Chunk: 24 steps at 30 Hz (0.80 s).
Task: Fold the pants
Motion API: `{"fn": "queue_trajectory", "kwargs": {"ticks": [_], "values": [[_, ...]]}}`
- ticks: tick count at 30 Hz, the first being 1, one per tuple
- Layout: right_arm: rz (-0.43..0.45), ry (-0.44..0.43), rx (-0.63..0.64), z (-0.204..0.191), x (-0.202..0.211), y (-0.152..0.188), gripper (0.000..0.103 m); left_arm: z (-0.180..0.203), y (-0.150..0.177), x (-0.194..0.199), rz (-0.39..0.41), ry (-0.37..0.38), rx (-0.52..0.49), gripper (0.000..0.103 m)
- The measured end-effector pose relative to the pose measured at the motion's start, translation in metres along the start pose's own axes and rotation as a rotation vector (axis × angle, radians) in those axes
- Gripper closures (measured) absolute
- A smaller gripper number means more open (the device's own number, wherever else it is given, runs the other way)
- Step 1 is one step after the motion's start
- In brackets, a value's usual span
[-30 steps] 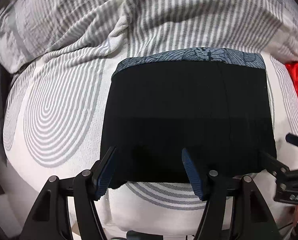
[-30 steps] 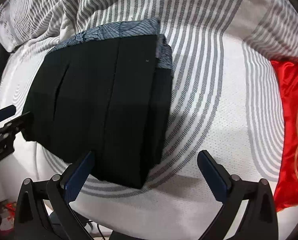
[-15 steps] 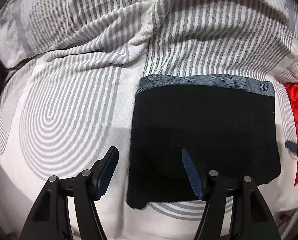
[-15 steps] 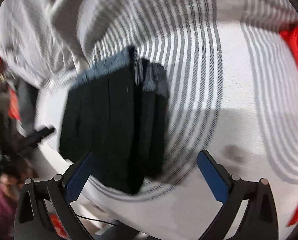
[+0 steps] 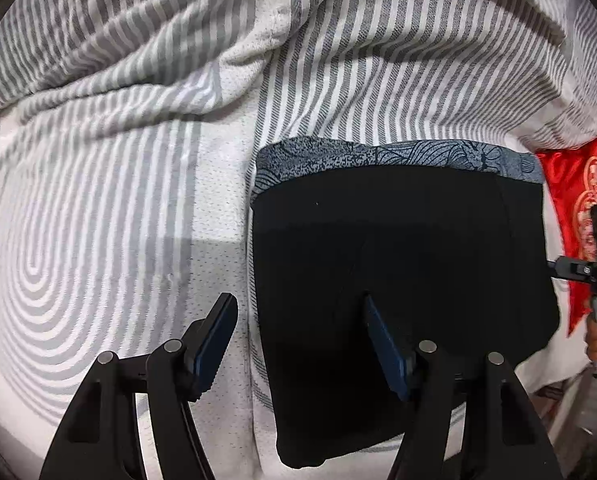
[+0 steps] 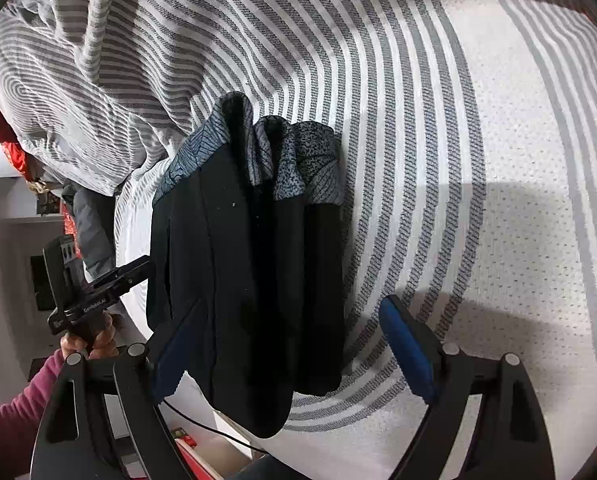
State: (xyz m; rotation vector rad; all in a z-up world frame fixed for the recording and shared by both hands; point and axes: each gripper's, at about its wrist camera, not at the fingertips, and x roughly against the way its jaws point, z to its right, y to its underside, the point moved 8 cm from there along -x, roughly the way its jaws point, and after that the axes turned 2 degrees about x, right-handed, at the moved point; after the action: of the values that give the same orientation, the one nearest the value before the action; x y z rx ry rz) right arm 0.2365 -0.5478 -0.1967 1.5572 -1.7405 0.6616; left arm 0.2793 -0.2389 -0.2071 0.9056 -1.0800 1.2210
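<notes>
The black pants (image 5: pixel 402 268) lie folded into a compact rectangle on the bed, with a blue-grey patterned waistband (image 5: pixel 394 156) at the far edge. In the right wrist view the pants (image 6: pixel 250 272) show stacked layers. My left gripper (image 5: pixel 298 340) is open and empty, hovering above the pants' near left edge. My right gripper (image 6: pixel 282 344) is open and empty, above the pants' near right edge. The right gripper's tip shows at the far right of the left wrist view (image 5: pixel 574 270); the left gripper shows in the right wrist view (image 6: pixel 98 292).
The bed sheet (image 5: pixel 98 240) is white with grey concentric stripes. A rumpled striped blanket (image 5: pixel 258 40) lies behind the pants. A red embroidered cushion (image 5: pixel 578 208) sits to the right. The bed's near edge and floor clutter show in the right wrist view (image 6: pixel 202 456).
Both grippers have pulled back and risen from the folded pants; the left view has shifted left, the right view has swung and tilted. The pants lie still.
</notes>
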Motion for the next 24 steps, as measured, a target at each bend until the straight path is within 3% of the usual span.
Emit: {"fn": "queue_trajectory", "kwargs": {"ticks": [9,13,16,17,24], "values": [[-0.026,-0.086,0.003,-0.004,-0.006,-0.006,0.014,-0.007,0.008,-0.009,-0.109,0.190,0.012,0.036],[-0.055,-0.092,0.018,-0.010,-0.017,-0.007,0.014,-0.004,0.008,-0.018,-0.135,0.237,0.031,0.036],[-0.066,-0.089,0.025,-0.013,-0.025,-0.010,0.014,-0.005,0.006,-0.023,-0.141,0.252,0.041,0.035],[-0.070,-0.089,0.026,-0.014,-0.027,-0.011,0.014,-0.005,0.005,-0.025,-0.143,0.244,0.040,0.029],[-0.093,-0.105,0.033,-0.015,-0.036,-0.012,0.018,-0.007,0.004,-0.023,-0.155,0.245,0.021,0.028]]}}
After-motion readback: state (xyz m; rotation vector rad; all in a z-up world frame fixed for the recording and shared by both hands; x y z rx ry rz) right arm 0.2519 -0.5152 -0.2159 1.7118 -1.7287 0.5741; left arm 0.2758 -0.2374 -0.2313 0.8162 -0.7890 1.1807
